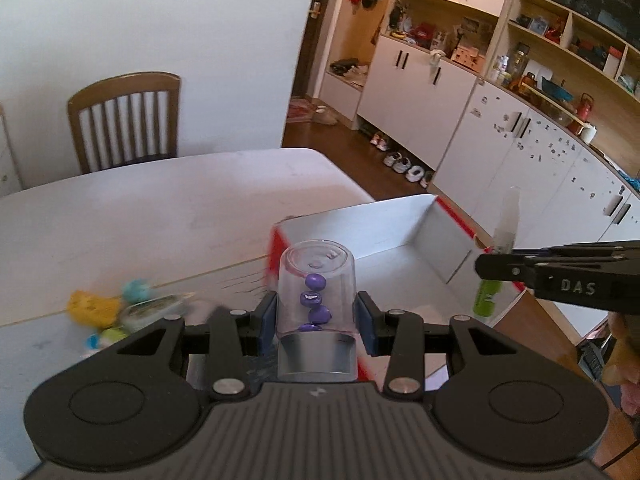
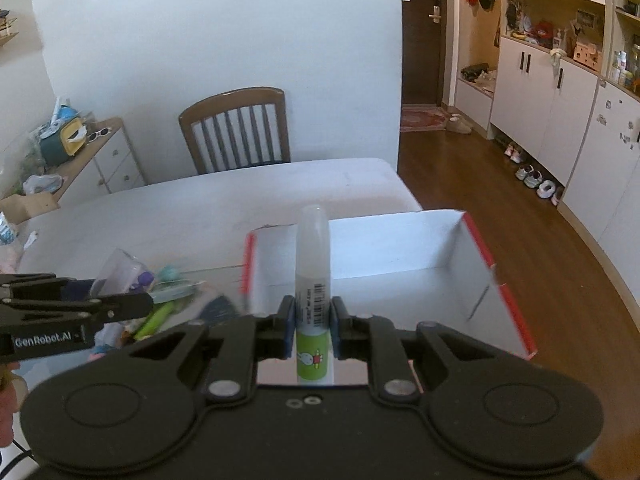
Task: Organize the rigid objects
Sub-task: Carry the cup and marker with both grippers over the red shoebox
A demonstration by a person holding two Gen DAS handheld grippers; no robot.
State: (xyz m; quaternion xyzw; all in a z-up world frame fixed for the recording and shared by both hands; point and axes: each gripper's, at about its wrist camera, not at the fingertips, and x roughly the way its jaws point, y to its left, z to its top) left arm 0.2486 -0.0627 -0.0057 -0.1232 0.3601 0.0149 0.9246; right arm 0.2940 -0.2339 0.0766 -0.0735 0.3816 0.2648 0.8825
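Observation:
My left gripper (image 1: 316,318) is shut on a clear plastic jar (image 1: 318,280) with a silver lid and purple beads inside, held with its base pointing away. It hangs above the near left corner of a white cardboard box (image 1: 400,232) with red outer sides. My right gripper (image 2: 313,328) is shut on a slim bottle (image 2: 313,264) with a frosted cap and a green label, upright over the box's (image 2: 400,244) near left part. In the left wrist view the right gripper (image 1: 486,267) enters from the right, with the bottle (image 1: 505,236) in it. The left gripper (image 2: 120,304) with its jar (image 2: 116,270) shows at the left of the right wrist view.
Small toys and soft items (image 1: 100,308) lie blurred in a pile on the white table (image 1: 140,208), left of the box. A wooden chair (image 1: 124,120) stands at the table's far side. White cabinets (image 1: 500,148) line the right wall, shoes on the wood floor below.

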